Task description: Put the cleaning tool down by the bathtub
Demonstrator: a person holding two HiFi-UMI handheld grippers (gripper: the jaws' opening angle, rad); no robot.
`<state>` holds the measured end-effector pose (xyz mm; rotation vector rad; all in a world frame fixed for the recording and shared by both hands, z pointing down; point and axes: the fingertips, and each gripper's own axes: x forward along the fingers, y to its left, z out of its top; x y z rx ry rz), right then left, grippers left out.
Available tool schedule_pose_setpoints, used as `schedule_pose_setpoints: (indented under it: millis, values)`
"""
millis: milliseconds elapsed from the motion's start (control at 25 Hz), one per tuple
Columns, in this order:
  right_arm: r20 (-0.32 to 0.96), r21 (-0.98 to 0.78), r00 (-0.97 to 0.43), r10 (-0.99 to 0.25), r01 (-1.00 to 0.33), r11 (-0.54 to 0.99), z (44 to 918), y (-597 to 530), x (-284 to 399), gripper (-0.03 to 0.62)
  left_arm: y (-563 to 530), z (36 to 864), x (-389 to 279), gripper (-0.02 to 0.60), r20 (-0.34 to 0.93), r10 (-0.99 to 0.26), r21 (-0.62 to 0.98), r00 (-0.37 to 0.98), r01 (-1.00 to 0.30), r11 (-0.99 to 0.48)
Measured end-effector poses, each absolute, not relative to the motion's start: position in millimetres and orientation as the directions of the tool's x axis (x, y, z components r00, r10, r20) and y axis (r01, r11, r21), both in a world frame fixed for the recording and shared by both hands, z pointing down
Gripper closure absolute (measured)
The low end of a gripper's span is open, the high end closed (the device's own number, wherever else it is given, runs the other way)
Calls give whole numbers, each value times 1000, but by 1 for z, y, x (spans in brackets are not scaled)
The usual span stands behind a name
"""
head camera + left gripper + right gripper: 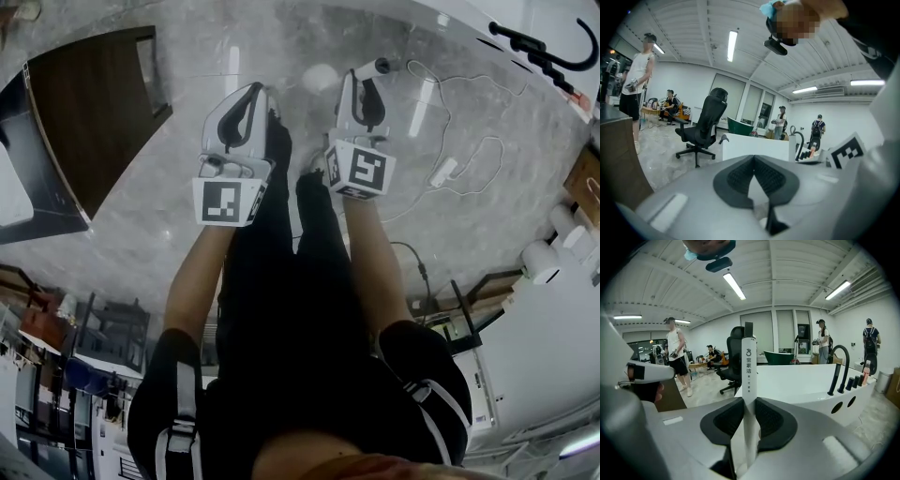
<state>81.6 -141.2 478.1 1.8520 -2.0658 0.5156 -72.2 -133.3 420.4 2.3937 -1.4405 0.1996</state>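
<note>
Though slim, flat white cleaning tool (749, 376)

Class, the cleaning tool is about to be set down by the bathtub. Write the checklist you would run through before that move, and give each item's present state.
1. Right gripper clamped on the cleaning tool: ok.
2. Left gripper shut, empty and off the tool: ok.
3. Bathtub in sight ahead of the right gripper: ok.
4. Floor towards the tub free of clutter: not ok, a white cable lies on it.
5. Tool's lower end free to touch down: cannot tell, it is hidden behind the gripper.
</note>
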Motion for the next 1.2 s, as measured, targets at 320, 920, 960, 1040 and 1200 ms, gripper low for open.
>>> schedule_pose_setpoints:
  millis: [320, 920, 960, 1040, 1200]
  values:
    - [490, -47, -85, -868, -996, 71, 540, -146, 80, 513, -149, 466, -74, 572, 301, -820, 221, 487, -872, -437]
    - [528, -52, -95, -844, -995, 80, 631, -154, 75, 513, -149, 515, -73, 572, 308, -806, 266, 506, -859, -438]
    - [533, -50, -95, -841, -995, 80, 637, -155, 75, 513, -149, 519, -74, 572, 314, -805, 266, 504, -860, -434]
    - [541, -48, -92, -836, -996, 78, 648, -157, 76, 513, -151, 527, -74, 572, 321, -805, 267, 499, -863, -429]
    - [549, -50, -84, -831, -996, 68, 671, -163, 77, 511, -159, 542, -75, 572, 327, -804, 269, 497, -864, -425]
